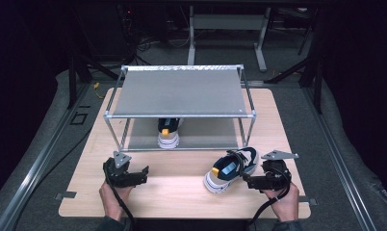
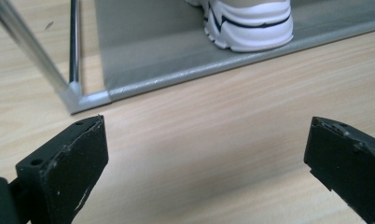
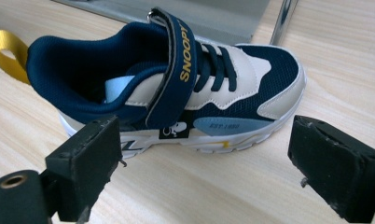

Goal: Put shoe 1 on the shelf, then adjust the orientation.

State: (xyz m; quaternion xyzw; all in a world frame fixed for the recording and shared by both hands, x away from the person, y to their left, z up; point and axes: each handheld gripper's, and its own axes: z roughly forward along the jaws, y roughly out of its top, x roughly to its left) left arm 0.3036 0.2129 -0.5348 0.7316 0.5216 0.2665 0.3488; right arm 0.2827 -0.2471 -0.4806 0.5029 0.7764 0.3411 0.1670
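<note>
Standing wide with nothing between the jaws, the left tongs (image 1: 134,174) hover low over bare bench (image 1: 182,192) at the near left; in the left gripper view they face the near left corner of the shoe rack (image 1: 181,114). On the rack's lower shelf one shoe (image 1: 168,134) already stands with its heel toward the person, which suggests the left hand has no further work with it. The right tongs (image 1: 251,180) at the near right are also spread wide and grip nothing. The right gripper view shows the second shoe (image 3: 176,88) lying just beyond the jaws, apart from both pads, its side turned to them. That navy and white sneaker sits on the bench in front of the rack's near right post, toe pointing near-left, probably so it can be clasped across its width and set beside its partner.
</note>
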